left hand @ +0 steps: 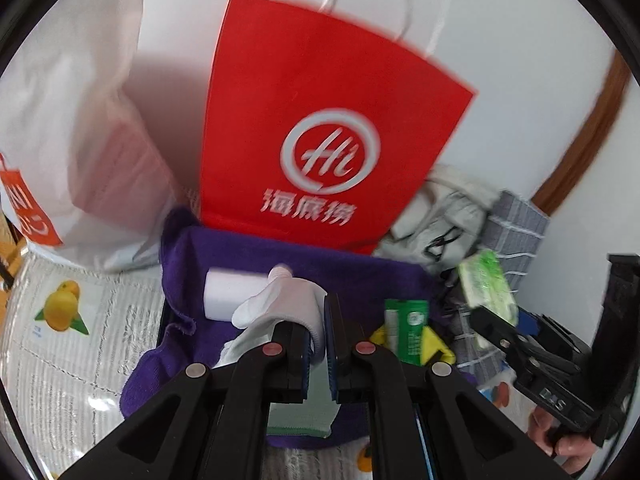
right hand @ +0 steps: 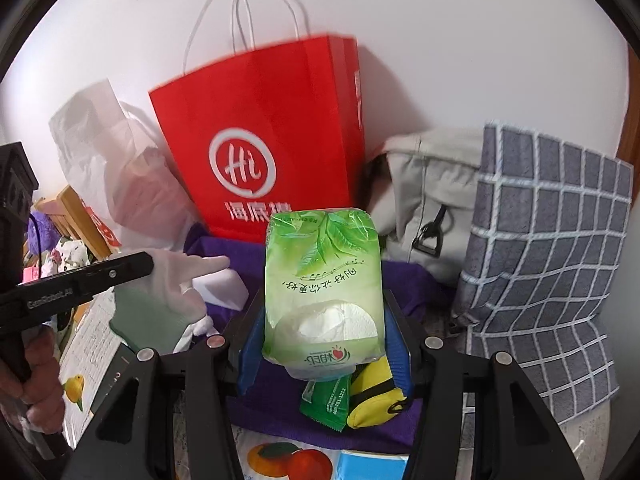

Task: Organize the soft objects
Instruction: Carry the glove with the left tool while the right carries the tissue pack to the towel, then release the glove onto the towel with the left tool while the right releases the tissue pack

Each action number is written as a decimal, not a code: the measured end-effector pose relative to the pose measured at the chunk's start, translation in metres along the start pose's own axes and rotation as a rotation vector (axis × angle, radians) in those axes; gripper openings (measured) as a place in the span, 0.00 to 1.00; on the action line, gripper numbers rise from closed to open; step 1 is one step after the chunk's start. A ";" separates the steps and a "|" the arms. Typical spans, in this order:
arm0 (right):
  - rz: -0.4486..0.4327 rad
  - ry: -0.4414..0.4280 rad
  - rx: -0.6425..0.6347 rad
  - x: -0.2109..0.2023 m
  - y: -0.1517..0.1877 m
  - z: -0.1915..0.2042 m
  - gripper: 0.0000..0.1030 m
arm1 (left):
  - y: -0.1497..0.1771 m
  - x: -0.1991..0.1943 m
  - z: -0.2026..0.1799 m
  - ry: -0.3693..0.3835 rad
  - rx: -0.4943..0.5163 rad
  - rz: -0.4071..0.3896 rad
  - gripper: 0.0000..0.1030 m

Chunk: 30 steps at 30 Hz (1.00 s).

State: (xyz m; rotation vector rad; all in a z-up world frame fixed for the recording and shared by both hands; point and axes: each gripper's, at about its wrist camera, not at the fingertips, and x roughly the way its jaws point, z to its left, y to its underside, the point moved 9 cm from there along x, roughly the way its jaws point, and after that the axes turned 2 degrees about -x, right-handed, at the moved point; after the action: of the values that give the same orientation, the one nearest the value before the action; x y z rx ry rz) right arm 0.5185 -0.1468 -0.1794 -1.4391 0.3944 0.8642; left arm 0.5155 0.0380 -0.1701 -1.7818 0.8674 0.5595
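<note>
Right wrist: tissue pack (right hand: pixel 322 280) clamped between right tongs (right hand: pixel 324 344).

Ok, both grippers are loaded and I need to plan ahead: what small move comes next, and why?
Probably carry both loads up toward the red bag. The right gripper holds the tissue pack and the left gripper is shut on the white glove, both still low over the purple towel, while the bag stands upright just behind with its top out of reach from here.

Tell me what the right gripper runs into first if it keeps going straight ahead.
Probably the red paper bag. The right gripper, shut on the green tissue pack, points at the bag's base over the purple towel; depth is unclear.
</note>
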 end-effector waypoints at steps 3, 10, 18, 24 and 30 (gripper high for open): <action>0.033 -0.009 0.000 0.016 0.008 -0.002 0.51 | 0.003 0.019 0.006 -0.015 -0.001 0.034 0.07; 0.130 0.020 0.034 0.047 0.031 -0.019 0.51 | 0.014 0.044 0.015 -0.031 -0.024 0.081 0.07; 0.198 0.024 0.025 0.072 0.045 -0.017 0.51 | 0.029 0.065 0.024 -0.065 -0.032 0.148 0.07; 0.239 0.019 0.018 0.091 0.056 -0.007 0.51 | 0.041 0.076 0.021 -0.076 -0.020 0.183 0.07; 0.252 0.022 0.004 0.093 0.059 -0.005 0.51 | 0.043 0.073 0.021 -0.093 0.001 0.175 0.07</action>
State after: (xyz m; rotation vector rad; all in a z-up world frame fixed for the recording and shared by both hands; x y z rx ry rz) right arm 0.5379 -0.1314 -0.2868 -1.4154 0.6035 1.0492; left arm 0.5292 0.0273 -0.2560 -1.6753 0.9643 0.7490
